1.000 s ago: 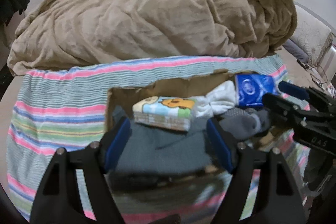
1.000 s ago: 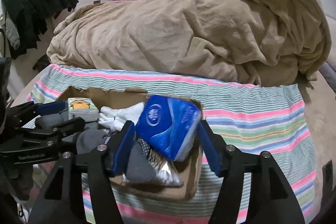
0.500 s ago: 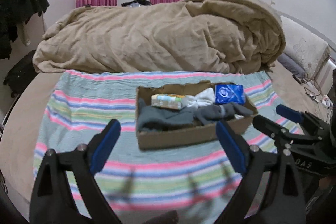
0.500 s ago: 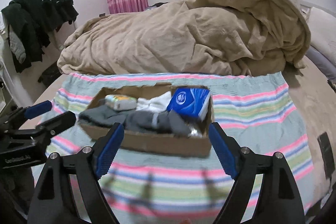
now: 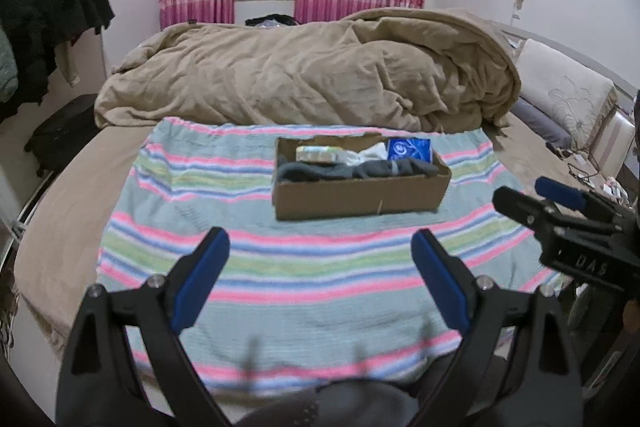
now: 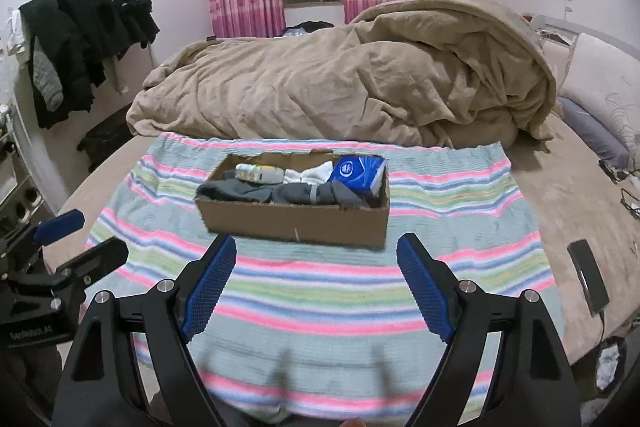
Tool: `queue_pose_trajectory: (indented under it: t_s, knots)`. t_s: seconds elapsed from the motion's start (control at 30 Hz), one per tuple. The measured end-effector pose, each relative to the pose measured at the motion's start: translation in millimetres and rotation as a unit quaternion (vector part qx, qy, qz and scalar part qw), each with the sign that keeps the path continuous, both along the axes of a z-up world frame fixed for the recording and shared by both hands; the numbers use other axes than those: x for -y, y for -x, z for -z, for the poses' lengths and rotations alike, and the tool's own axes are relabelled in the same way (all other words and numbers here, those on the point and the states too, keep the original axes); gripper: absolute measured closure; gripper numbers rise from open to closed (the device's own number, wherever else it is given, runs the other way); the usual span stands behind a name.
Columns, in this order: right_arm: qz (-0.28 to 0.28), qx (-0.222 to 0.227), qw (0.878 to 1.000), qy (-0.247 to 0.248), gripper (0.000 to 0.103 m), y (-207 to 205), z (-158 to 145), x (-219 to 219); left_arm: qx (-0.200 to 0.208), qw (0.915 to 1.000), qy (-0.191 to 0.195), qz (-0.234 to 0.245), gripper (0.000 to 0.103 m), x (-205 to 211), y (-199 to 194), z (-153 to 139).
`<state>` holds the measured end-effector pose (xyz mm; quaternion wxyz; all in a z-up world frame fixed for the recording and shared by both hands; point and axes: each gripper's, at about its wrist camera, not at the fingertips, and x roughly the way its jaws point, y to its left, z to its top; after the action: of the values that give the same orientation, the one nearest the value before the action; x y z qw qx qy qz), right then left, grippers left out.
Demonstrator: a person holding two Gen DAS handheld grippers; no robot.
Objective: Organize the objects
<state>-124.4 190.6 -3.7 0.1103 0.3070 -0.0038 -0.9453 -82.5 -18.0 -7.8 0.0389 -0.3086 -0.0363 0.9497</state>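
Two grippers hang spread and empty over a striped cloth [image 5: 280,267] on the bed.

Ahead of the left gripper [image 5: 320,279] and slightly to its right, well apart from it, sits a cardboard box [image 5: 360,195]; it lies straight ahead of the right gripper [image 6: 316,279]. Inside, grey socks [image 6: 280,193] fill the near side; behind them lie a small tissue pack [image 6: 260,171], white socks [image 6: 316,173] and, at the right end, a blue packet [image 6: 356,171].
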Motion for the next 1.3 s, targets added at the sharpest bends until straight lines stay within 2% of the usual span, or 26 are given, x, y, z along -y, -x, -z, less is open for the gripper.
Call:
queue_pose_trajectory:
  t_s: [0.17, 0.5, 1.3]
  knots:
    - [0.008, 0.010, 1.000, 0.025, 0.018, -23.8, 8.9, -9.3, -0.001, 0.9994, -0.033, -0.007, 0.010, 5.7, -27.7, 3.8]
    - [0.002, 0.014, 1.000, 0.021, 0.018, -39.9, 14.9, -10.2, 0.000, 0.9999, -0.016, 0.005, 0.009, -7.0, -39.6, 2.0]
    - [-0.002, 0.019, 0.999, 0.027, 0.018, -34.8, 25.0, -14.2, -0.001, 0.9999, -0.014, 0.002, 0.009, -8.7, -40.1, 5.7]
